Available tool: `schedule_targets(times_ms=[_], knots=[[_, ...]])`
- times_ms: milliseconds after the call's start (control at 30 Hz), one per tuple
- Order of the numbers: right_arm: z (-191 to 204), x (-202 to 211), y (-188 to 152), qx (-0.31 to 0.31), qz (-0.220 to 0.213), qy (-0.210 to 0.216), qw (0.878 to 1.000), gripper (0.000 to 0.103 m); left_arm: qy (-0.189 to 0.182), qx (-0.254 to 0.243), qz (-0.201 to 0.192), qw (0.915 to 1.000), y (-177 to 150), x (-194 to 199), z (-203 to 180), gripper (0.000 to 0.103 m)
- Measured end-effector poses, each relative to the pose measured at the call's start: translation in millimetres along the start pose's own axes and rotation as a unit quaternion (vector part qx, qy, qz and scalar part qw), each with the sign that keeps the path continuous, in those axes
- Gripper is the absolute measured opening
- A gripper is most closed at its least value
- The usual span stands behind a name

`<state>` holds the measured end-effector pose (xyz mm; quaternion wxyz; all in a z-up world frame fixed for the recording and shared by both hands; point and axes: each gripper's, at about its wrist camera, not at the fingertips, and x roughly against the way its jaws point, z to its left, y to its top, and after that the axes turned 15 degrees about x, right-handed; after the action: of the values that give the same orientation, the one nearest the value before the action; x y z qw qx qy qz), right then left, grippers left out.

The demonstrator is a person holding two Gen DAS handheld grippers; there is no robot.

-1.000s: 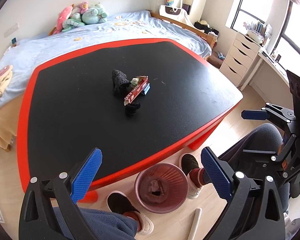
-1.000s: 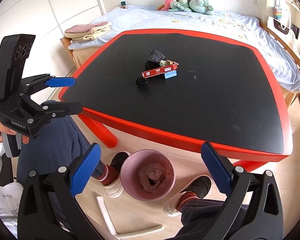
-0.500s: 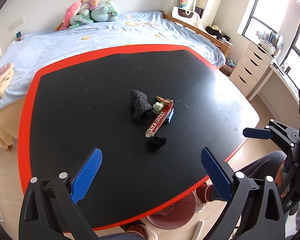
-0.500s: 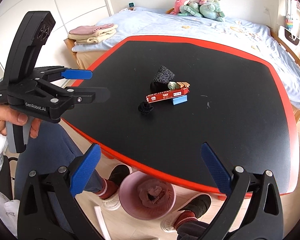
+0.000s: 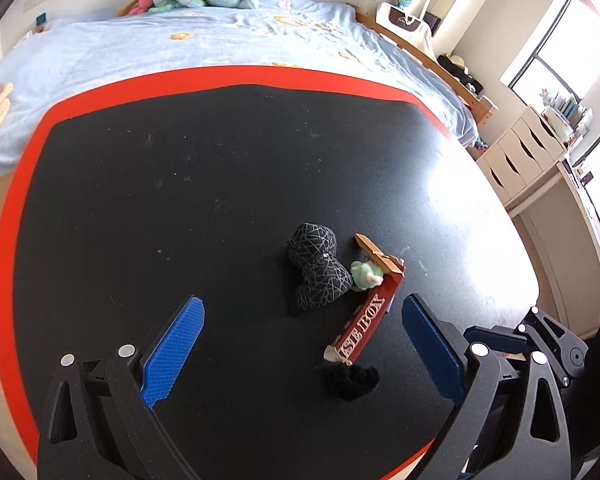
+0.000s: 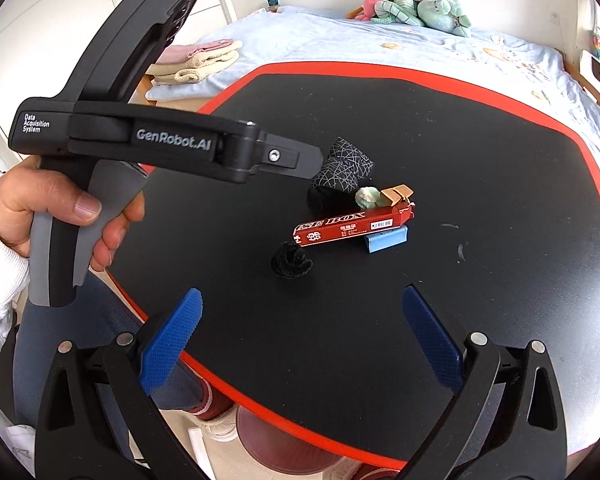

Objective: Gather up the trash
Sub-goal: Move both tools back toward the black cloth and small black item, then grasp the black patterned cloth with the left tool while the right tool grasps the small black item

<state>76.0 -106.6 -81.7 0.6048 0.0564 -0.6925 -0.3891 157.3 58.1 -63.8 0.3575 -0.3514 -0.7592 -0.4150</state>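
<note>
A pile of trash lies mid-table: a long red box (image 5: 362, 328) (image 6: 352, 227), a black patterned wrapper (image 5: 316, 268) (image 6: 344, 168), a small black fuzzy wad (image 5: 350, 378) (image 6: 291, 265), a pale green crumpled scrap (image 5: 365, 275) (image 6: 367, 197), a tan cardboard bit (image 6: 397, 194) and a blue piece (image 6: 386, 240). My left gripper (image 5: 302, 354) is open and empty, hovering just short of the pile. My right gripper (image 6: 300, 338) is open and empty over the table's near edge. The left gripper's body (image 6: 140, 140) shows in the right wrist view.
The table (image 5: 140, 200) is black with a red rim. A pink trash bin (image 6: 276, 448) stands on the floor under the near edge, by the person's feet. A bed (image 5: 180, 48) with plush toys lies behind; white drawers (image 5: 520, 160) at right.
Both grippers have risen from near the floor bin and moved forward over the table toward the trash pile. Both stayed open.
</note>
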Motion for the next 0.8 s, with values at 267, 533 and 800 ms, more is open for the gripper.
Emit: schedule_targets(times_ms=[267,533,800], knots=[[-5.6,-27.9,6.4,-0.007,0.004,0.008,1.000,0.077,-0.025,0.029,0.016,0.9991,14.7,-24.5,5.2,0.095],[-1.3,-43.6,8.6,-0.003,0.001,0.022,1.000,0.053,-0.043,0.044,0.026,0.9978,12.7,-33.6,11.4,0.069],[2.9,-51.8,9.1,0.007,0.010,0.024,1.000,0.025,-0.059,0.043,0.037,0.9967,9.2,-40.6,12.2,0.050]])
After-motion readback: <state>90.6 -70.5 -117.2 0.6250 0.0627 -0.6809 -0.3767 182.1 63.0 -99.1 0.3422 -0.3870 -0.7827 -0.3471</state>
